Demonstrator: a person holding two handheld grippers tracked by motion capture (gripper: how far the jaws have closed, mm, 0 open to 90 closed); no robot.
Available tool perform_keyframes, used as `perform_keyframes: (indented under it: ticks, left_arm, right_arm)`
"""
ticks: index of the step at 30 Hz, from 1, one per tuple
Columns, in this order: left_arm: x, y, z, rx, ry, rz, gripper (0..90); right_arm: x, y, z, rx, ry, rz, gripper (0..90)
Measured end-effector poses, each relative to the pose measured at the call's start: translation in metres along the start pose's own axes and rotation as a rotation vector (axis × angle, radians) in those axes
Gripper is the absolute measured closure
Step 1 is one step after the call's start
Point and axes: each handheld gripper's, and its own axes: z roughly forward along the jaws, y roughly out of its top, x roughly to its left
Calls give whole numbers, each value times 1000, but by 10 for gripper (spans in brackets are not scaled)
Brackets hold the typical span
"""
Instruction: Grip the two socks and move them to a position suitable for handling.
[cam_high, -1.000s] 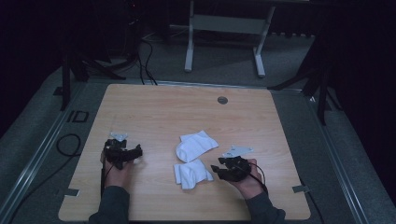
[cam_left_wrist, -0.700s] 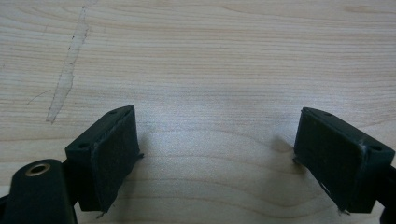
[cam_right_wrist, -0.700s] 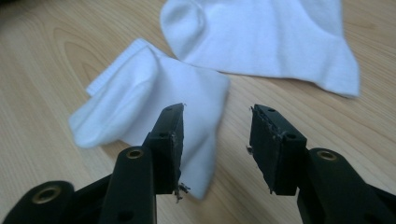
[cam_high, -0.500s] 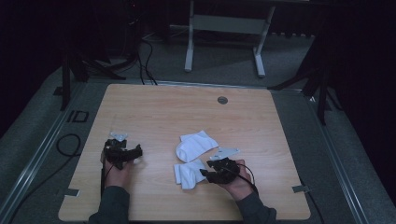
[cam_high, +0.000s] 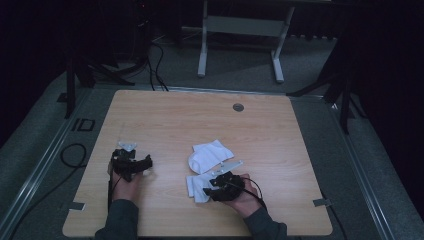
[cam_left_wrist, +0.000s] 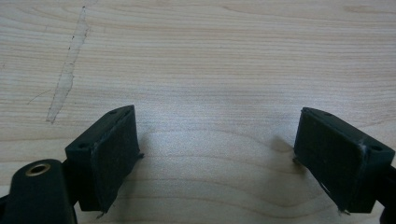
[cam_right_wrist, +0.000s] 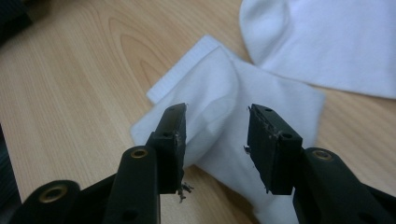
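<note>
The right hand-held gripper (cam_right_wrist: 215, 135) hangs over the nearer white sock (cam_right_wrist: 233, 121), its jaws partly apart and just been closing, straddling a raised fold of the cloth without pressing it. That sock lies flat on the wooden surface (cam_high: 280, 130), its far edge touching a second white sock (cam_high: 210, 156). Well off to the left, the left hand-held gripper (cam_left_wrist: 217, 149) stands wide open over bare wood.

My wooden surface (cam_high: 165, 115) has a round grommet hole (cam_high: 238, 107) toward one o'clock. Beyond it, at twelve o'clock, a grey metal stand (cam_high: 240, 30) sits on the floor, with black cables (cam_high: 152, 60) at eleven.
</note>
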Motion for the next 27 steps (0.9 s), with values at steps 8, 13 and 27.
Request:
perform_keyframes:
  ticks: [8,13,27]
  left_arm:
    - [0,0,0,0,0,0,137]
    - [0,0,0,0,0,0,137]
    - [0,0,0,-1,0,0,137]
  right_arm:
    - [1,0,9,32,56,14,833]
    - [6,6,-4,-14,52,6,870]
    - [-6,18,-48,-120,-23,14,872]
